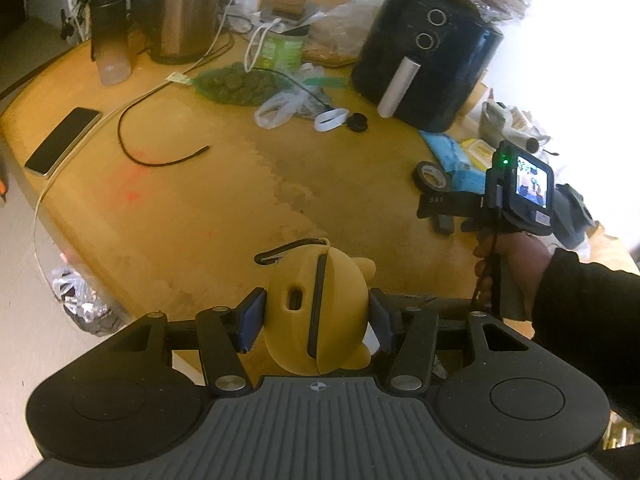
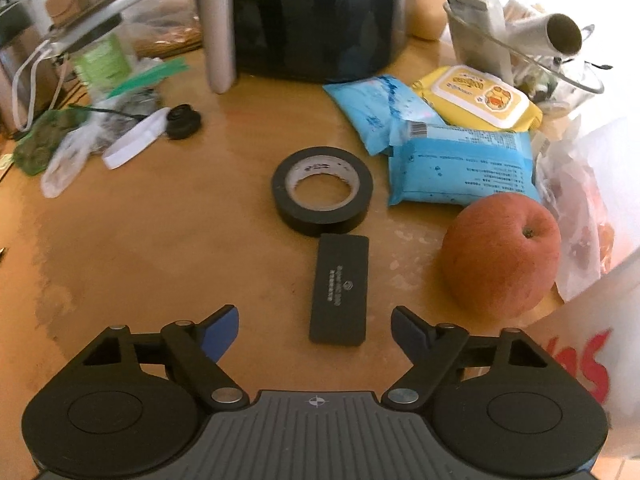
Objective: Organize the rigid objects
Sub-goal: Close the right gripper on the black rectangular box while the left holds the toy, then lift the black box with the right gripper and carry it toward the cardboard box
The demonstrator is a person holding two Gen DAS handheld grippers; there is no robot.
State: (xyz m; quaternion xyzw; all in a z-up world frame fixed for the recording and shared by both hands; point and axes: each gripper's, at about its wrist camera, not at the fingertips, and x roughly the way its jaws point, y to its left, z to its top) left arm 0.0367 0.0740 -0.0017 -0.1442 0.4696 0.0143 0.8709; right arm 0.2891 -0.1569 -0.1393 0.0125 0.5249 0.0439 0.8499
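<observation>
My left gripper (image 1: 316, 322) is shut on a yellow duck-shaped case (image 1: 316, 312) with a black carabiner clip, held above the near edge of the wooden table (image 1: 192, 208). My right gripper (image 2: 315, 330) is open and empty, its jaws on either side of the near end of a flat black rectangular block (image 2: 340, 286) lying on the table. A black tape roll (image 2: 322, 190) lies just beyond the block, and a red apple (image 2: 502, 256) sits to the right. The right gripper also shows in the left wrist view (image 1: 444, 222), near the tape roll (image 1: 432, 176).
A black air fryer (image 1: 428, 52) stands at the back, with blue and yellow wipe packs (image 2: 460, 160) to its right. A kettle (image 1: 182, 12), a bottle (image 1: 108, 28), a phone (image 1: 64, 140), a black cable (image 1: 160, 160) and plastic bags (image 1: 280, 108) lie on the left.
</observation>
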